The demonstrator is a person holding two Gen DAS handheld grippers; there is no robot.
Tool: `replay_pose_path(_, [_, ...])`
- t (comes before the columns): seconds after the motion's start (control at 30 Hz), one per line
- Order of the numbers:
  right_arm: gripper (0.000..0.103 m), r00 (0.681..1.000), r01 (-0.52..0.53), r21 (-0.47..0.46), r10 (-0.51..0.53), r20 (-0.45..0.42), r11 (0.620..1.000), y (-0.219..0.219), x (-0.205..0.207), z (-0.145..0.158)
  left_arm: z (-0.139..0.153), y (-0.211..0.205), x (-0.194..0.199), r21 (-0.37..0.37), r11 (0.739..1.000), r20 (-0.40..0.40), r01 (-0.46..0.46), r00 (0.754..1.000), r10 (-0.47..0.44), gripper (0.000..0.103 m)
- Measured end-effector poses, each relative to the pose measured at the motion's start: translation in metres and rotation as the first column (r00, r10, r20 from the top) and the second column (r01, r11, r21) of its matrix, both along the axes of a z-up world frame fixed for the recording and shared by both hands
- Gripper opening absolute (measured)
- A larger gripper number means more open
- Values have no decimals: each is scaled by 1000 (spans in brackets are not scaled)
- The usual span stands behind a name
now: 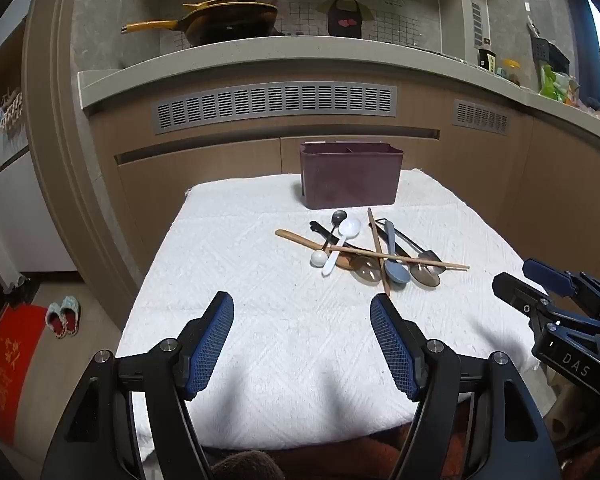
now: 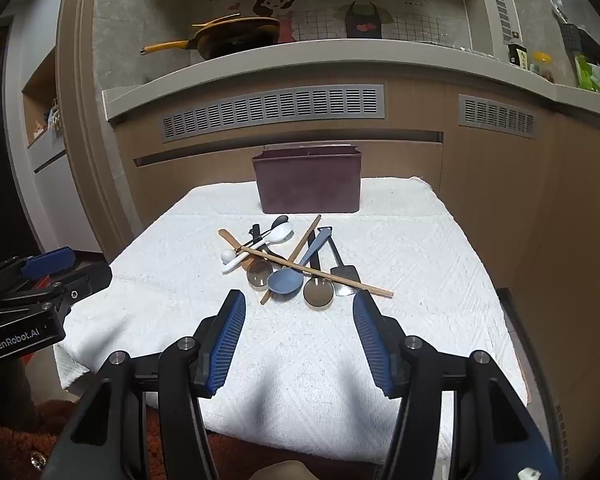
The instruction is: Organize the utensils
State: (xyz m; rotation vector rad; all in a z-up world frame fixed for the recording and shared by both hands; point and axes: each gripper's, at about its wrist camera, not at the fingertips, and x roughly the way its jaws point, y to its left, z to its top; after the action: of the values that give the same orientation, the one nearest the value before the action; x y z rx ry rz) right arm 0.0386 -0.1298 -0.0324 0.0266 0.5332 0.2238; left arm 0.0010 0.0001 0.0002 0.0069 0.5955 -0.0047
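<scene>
- Maroon plastic holder stands at the far edge of the white towel, and it is our landmark — everything else sits on the near side of it.
- Just in front of the holder lies the utensil pile, all tangled: a white spoon, a blue spoon, two smoky translucent spoons, dark-handled pieces, a wooden scoop and crossed chopsticks.
- Left gripper hangs well back from the holder, jaws spread wide, nothing between the blue pads — only bare towel shows in the gap.
- From the left view, the pile sits beyond those fingertips and off to the right, apart from both pads.
- Right gripper is also wide open and empty, nose tilted down at the towel.
- Its fingertips are near the holder-side pile: the bowl of the blue spoon lies just ahead of the gap, one chopstick tip just beside the right pad, no contact that I can see.
- Each gripper shows at the edge of the other's view, flanking the towel.
</scene>
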Motion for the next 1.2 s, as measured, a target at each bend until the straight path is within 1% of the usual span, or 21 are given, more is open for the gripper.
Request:
replay_pose_path(0.1, [53,1000,3,-2,-3,3,1000,1,-1,1,0,2,2,0,1000,2,2,1000,-2,71])
replay_pose_path(0.13, [53,1000,2,-3,-2,4,1000,1,-2,2,-3,-1,0,14,1000,7,-1,1000,0,71])
replay_pose_path(0.27, [53,1000,0,-10,0,7,1000,6,-6,4,-4,-5,0,13,1000,1,-1,1000,1,71])
replay_pose_path(0.3, [53,1000,3,7,-3,-7,1000,3,-1,2,-4,-6,0,13,1000,3,-1,1000,1,71])
replay_pose_path(0.37, [53,1000,2,8,-2,-6,1000,1,-1,1,-5,-6,0,13,1000,4,-1,1000,1,71])
replay_pose_path(1.2, [53,1000,-4,-3,4,-10,1000,3,1,-2,-4,-6,1,12,1000,-5,6,1000,-6,71])
